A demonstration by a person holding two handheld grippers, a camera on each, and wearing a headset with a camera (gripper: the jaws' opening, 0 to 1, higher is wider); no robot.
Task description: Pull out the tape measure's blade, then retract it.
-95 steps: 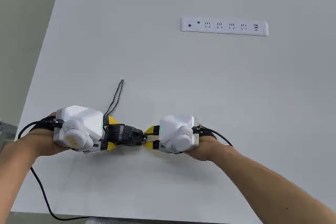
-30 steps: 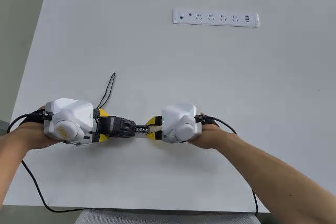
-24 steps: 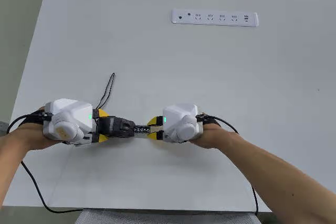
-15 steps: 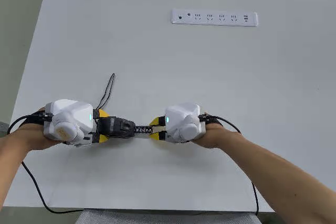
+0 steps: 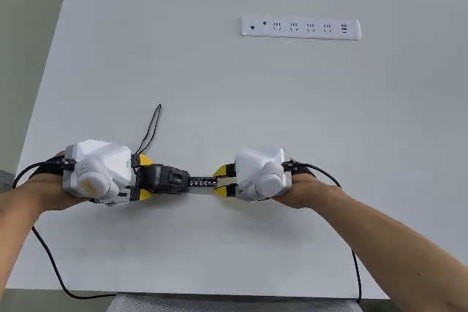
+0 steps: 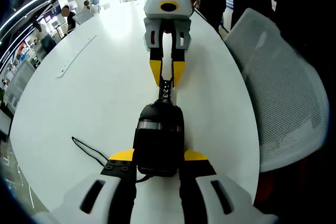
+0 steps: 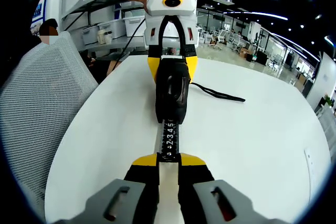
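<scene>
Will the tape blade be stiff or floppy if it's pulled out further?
Probably stiff at this length: the short blade spans straight between case and right gripper. It looks thin, so it would likely sag when longer.

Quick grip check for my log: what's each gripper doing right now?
The left gripper is shut on the tape measure.
The right gripper is shut on the blade.

I see bright, even light on the white table [image 5: 307, 129], faint shadows; gripper views warp at edges.
</scene>
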